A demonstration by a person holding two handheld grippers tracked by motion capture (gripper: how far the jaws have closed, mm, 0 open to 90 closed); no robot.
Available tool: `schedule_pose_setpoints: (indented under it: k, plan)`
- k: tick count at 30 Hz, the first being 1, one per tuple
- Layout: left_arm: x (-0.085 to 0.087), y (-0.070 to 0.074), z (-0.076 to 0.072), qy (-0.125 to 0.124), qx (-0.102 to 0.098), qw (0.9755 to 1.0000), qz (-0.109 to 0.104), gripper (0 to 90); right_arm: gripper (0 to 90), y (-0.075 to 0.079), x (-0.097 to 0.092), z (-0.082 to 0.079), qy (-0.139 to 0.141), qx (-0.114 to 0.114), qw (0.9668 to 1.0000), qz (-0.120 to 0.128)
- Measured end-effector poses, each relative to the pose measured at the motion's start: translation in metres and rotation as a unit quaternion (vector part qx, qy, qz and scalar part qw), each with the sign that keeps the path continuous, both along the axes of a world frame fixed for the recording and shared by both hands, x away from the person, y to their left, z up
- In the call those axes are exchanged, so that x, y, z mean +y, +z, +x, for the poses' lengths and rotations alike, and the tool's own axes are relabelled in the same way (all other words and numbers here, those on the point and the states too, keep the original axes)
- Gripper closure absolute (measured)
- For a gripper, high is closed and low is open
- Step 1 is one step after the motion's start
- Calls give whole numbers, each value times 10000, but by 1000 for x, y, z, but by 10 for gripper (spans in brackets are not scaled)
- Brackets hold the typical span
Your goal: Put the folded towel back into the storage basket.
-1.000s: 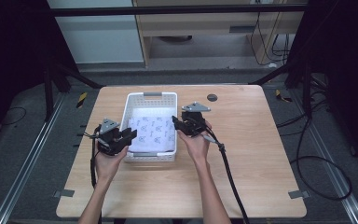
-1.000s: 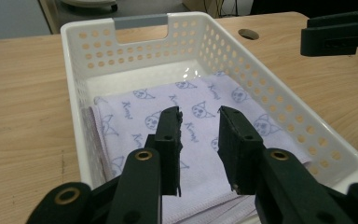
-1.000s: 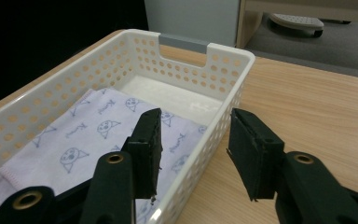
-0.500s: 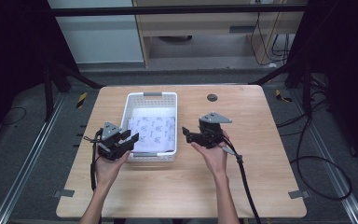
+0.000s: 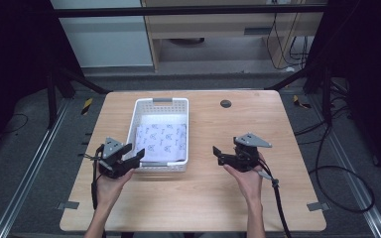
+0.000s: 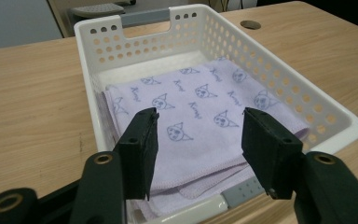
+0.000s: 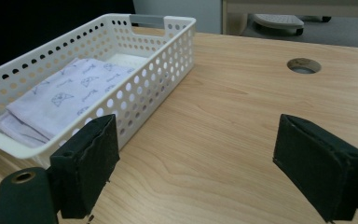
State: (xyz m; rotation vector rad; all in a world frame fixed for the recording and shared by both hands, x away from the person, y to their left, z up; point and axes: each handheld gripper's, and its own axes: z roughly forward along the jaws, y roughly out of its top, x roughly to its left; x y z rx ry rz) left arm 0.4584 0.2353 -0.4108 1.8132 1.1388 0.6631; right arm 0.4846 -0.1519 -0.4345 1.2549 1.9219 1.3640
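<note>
Now both tongs gape beside the basket (image 5: pixel 178 106) holding folded cloth (image 5: pixel 161 141).

A light wooden tabletop (image 5: pixel 278 129) carries a white perforated basket (image 5: pixel 180 106), left of centre toward the far edge. A round grommet hole (image 5: pixel 225 103) sits near the far edge.

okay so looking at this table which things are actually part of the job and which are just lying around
Part of the job:
folded lilac cloth
white basket holding it
left gripper, jaws just opened, empty
right gripper, jaws just opened, empty

Just lying about:
round cable hole in the table
</note>
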Motion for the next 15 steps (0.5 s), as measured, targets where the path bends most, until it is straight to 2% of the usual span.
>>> schedule_pose_setpoints:
  k: [10,15]
  plan:
    - [6,-4,-10,-25,-84,9999,99,389,134,-15,-35,-18,-311,61,9995,-51]
    - [10,-7,-18,-11,-87,9999,65,384,135,-23,-51,-22,-481,165,9987,-64]
